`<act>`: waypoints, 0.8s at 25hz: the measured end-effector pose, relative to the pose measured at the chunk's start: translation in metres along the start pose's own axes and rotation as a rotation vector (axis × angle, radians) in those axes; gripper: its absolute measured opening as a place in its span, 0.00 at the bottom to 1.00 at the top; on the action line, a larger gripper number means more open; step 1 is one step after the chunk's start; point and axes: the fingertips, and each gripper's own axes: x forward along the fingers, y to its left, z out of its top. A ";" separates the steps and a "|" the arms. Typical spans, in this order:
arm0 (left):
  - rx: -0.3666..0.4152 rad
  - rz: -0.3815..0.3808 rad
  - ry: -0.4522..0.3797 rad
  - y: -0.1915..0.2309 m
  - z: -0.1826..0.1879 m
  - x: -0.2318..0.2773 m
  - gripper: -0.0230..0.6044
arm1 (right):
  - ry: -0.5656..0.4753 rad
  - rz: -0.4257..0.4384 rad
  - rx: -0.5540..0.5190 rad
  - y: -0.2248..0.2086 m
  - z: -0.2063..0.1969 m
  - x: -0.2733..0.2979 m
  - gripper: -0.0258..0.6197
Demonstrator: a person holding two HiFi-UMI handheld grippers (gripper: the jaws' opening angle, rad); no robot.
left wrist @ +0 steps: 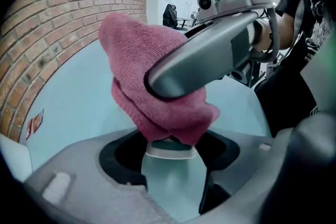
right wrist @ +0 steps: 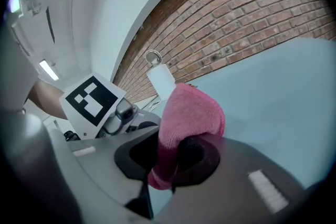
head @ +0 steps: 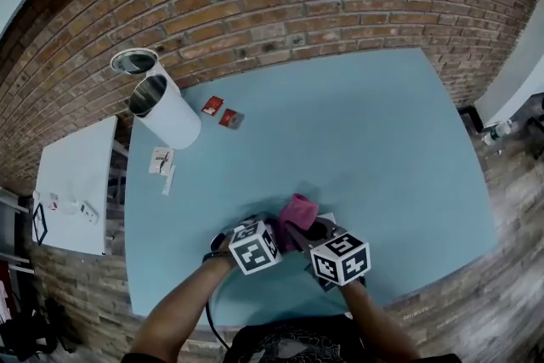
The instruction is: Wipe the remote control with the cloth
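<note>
With my right tool [right wrist: 176, 161] pinching the cloth [right wrist: 191, 110] and my left tool [left wrist: 170, 153] gripping what I take for the remote control [left wrist: 170, 178], I fear hard rubbing could twist it loose.

The cloth [right wrist: 191, 113] is pink and nubbly, a soft terry weave, folded over on itself into a thick rounded wad; its lower part is pinched between the jaws of the right gripper [right wrist: 176, 165], and the domed upper part stands free above them; in the head view it shows as a small pink bundle over the near part of the blue table [head: 382, 132]; the remote control [left wrist: 170, 176] is a pale, smooth, narrow slab held lengthwise between the jaws of the left gripper [left wrist: 170, 157], its rounded far end pointing away; the cloth drapes over that end and touches it, hiding the rest of the face.
</note>
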 end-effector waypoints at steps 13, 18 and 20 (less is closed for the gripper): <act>-0.010 -0.012 0.029 -0.001 0.000 -0.001 0.51 | -0.022 -0.057 0.002 -0.030 0.005 -0.033 0.14; -0.014 -0.006 0.042 0.001 0.000 -0.001 0.51 | -0.052 -0.079 0.026 -0.051 0.007 -0.051 0.14; -0.015 -0.006 0.052 0.001 -0.001 -0.001 0.51 | -0.062 -0.079 0.032 -0.057 0.008 -0.057 0.14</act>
